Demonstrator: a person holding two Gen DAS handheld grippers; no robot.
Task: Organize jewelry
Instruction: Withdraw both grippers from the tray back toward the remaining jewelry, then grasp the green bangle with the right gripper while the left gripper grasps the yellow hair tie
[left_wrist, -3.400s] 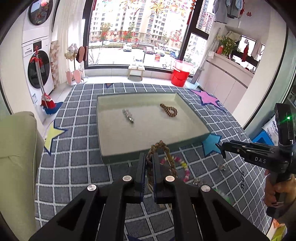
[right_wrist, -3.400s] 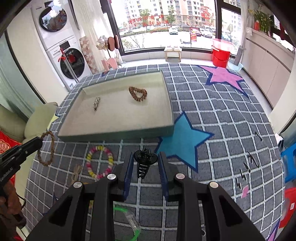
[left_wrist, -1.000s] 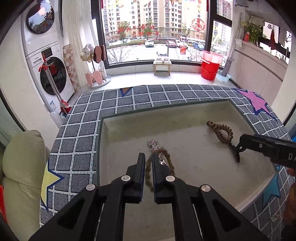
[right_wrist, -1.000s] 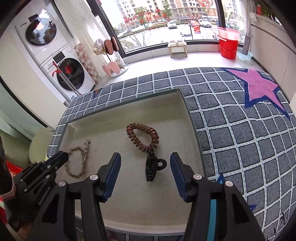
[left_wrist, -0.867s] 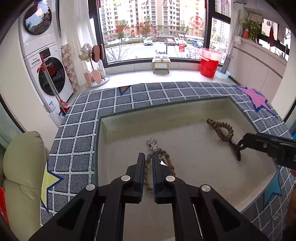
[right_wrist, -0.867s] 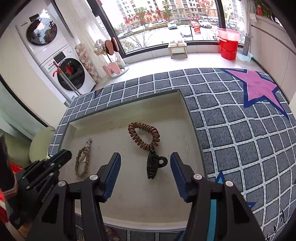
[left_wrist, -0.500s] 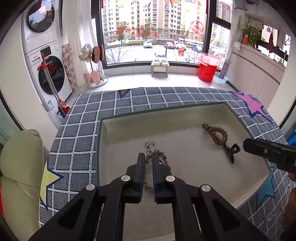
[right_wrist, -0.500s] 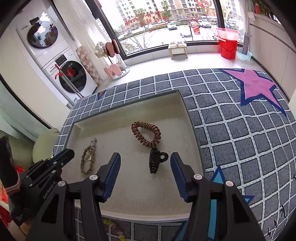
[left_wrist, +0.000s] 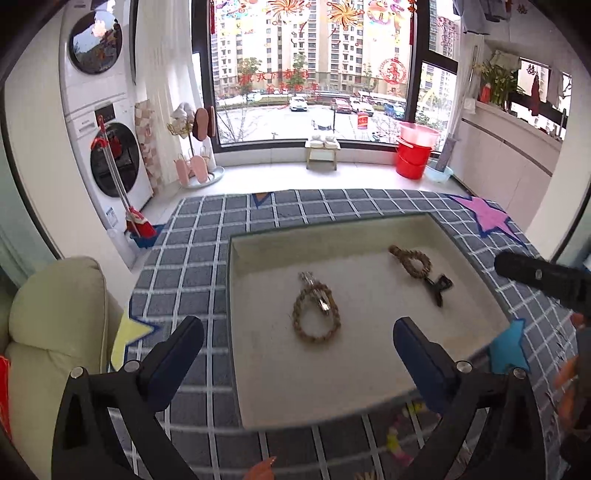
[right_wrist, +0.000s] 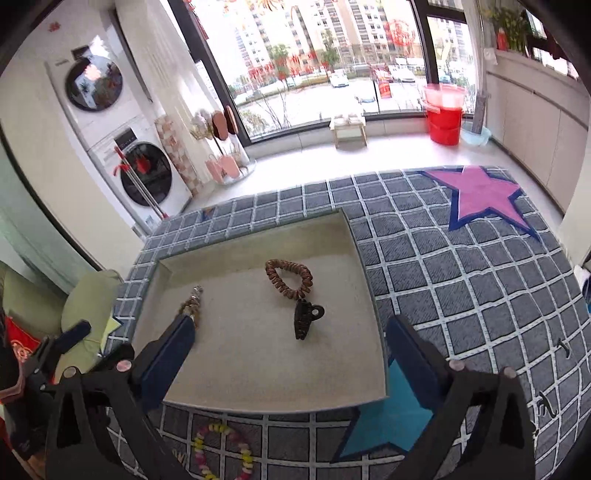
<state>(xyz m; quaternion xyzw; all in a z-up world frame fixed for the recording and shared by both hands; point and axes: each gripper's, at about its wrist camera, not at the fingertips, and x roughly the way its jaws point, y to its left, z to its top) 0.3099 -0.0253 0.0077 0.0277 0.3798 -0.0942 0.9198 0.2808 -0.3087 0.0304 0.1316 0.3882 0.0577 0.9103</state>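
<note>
My tray (right_wrist: 364, 266) is pale beige inside with a grey-green rim. In it I see a tan beaded bracelet (left_wrist: 316, 318), a dark brown coiled hair tie (right_wrist: 289, 279) and a black claw clip (right_wrist: 305, 320). The rug (right_wrist: 461, 295) under it is grey-blue, checked with white lines, and carries a pink star (right_wrist: 480, 195) edged in navy and a turquoise star (right_wrist: 388, 421). A bracelet of pink, yellow and white beads (right_wrist: 221, 452) lies on the rug. My right tool (right_wrist: 291, 354) is black with dark blue pads.
</note>
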